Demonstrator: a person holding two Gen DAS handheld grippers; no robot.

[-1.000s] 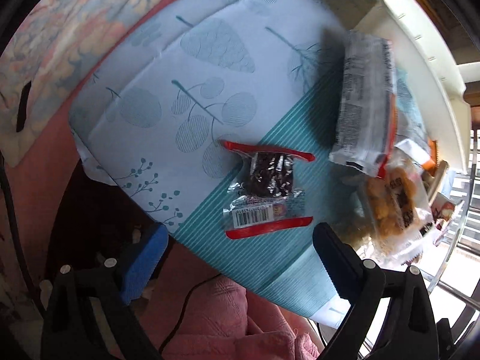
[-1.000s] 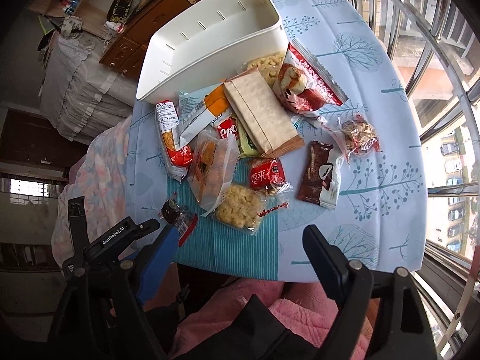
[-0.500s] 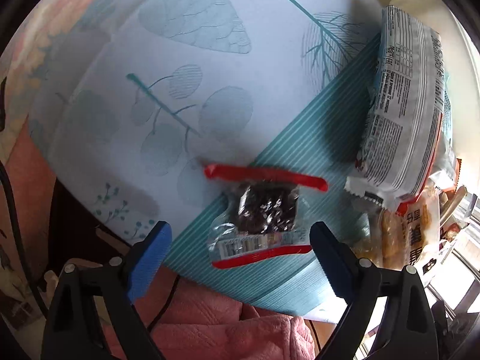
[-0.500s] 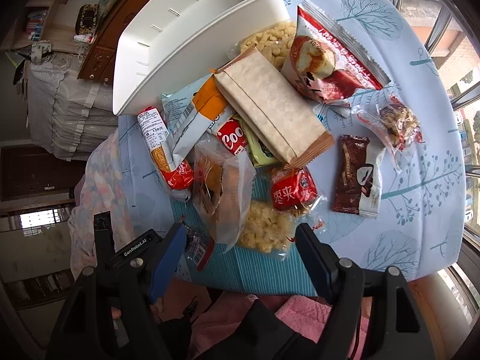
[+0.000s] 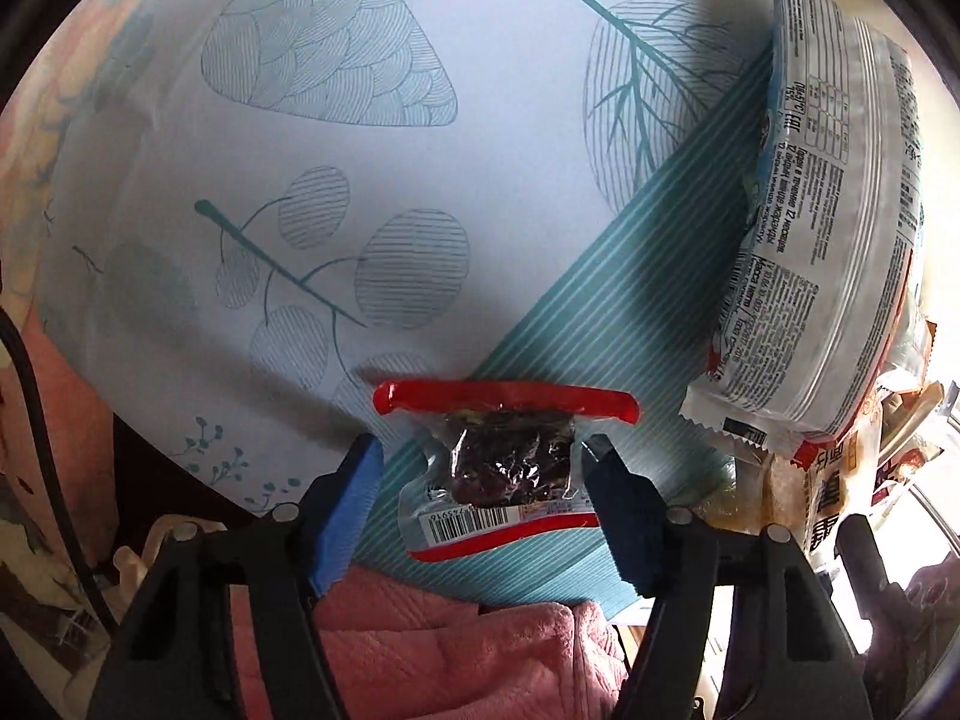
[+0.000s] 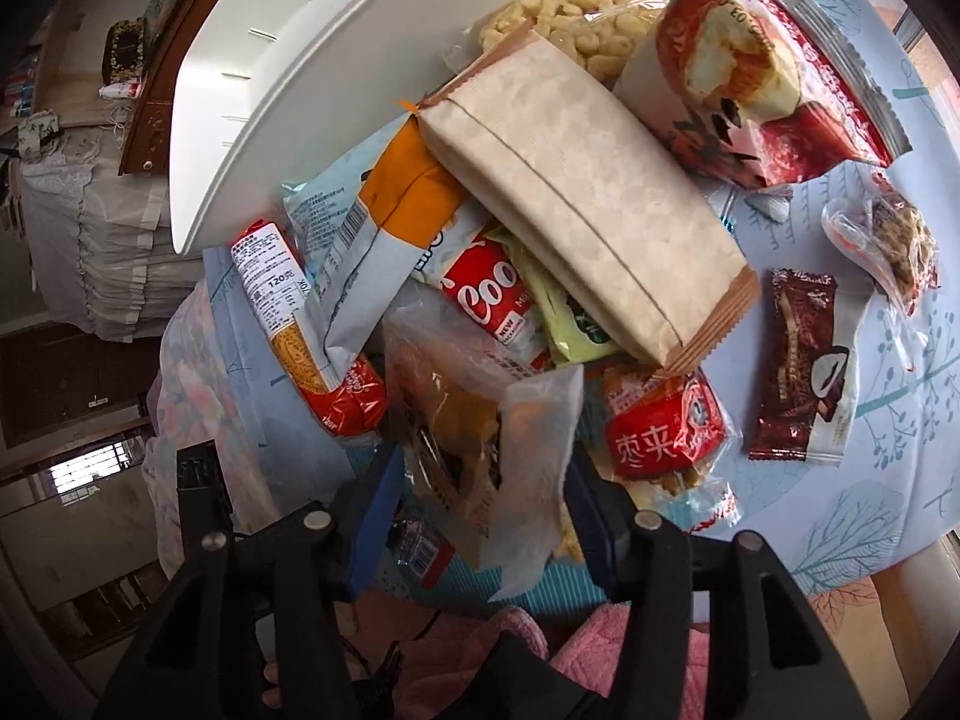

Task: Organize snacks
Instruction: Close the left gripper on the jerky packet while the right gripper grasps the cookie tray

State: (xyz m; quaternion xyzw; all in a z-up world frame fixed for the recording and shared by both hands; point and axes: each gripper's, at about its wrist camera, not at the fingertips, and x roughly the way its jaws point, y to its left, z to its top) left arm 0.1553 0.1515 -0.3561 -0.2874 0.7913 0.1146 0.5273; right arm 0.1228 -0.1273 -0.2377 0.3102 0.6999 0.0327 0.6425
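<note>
In the left wrist view a small clear packet with red ends and dark dried fruit (image 5: 507,471) lies on the tablecloth near the table's front edge. My left gripper (image 5: 483,459) is open, its fingers on either side of the packet; the right finger touches its edge. In the right wrist view my right gripper (image 6: 480,474) is open around a translucent bag of orange-brown pastries (image 6: 480,414), which stands up between the fingers. A white bin (image 6: 312,84) lies at the back.
A pile of snacks sits by the bin: a beige cracker pack (image 6: 588,222), a red cake bag (image 6: 762,72), a biscuit roll (image 6: 300,330), a chocolate bar (image 6: 804,366), a red date packet (image 6: 666,432). A long silver pack (image 5: 828,228) lies right of the left gripper.
Both grippers moved forward and down and narrowed. The left one now straddles the dried fruit packet; the right one now straddles the pastry bag.
</note>
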